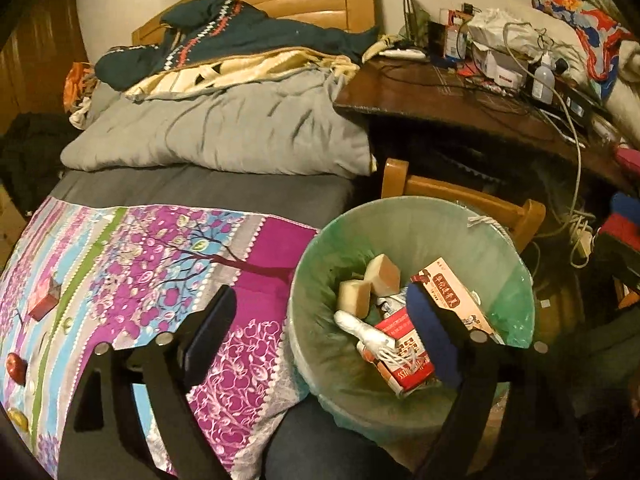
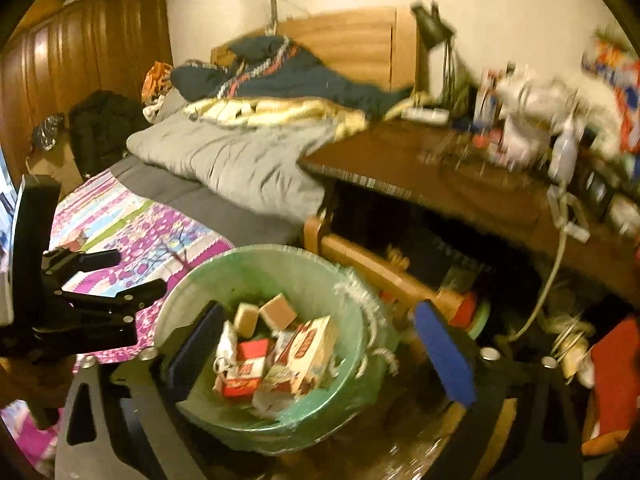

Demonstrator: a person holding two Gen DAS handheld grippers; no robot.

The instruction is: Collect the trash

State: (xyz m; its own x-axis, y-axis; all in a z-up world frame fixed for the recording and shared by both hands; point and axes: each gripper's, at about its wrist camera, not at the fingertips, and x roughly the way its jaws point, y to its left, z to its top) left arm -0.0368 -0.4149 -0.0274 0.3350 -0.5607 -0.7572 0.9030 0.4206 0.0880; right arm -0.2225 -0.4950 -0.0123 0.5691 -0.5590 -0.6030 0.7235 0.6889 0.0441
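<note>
Both grippers, left (image 1: pixel 320 320) and right (image 2: pixel 324 344), jaws apart, empty. Bin (image 1: pixel 516 280) under jaws holds boxes (image 1: pixel 408 356). Red box (image 1: pixel 45 298), small bits on bedspread (image 1: pixel 248 248) beyond left jaw remain.

You've got a round bin (image 1: pixel 516 264) with a green liner beside the bed, upright, holding 2 tan sponge blocks (image 1: pixel 372 286), a red carton (image 1: pixel 404 354), a beige printed box (image 1: pixel 452 296) and a white crumpled wrapper (image 1: pixel 360 326).
</note>
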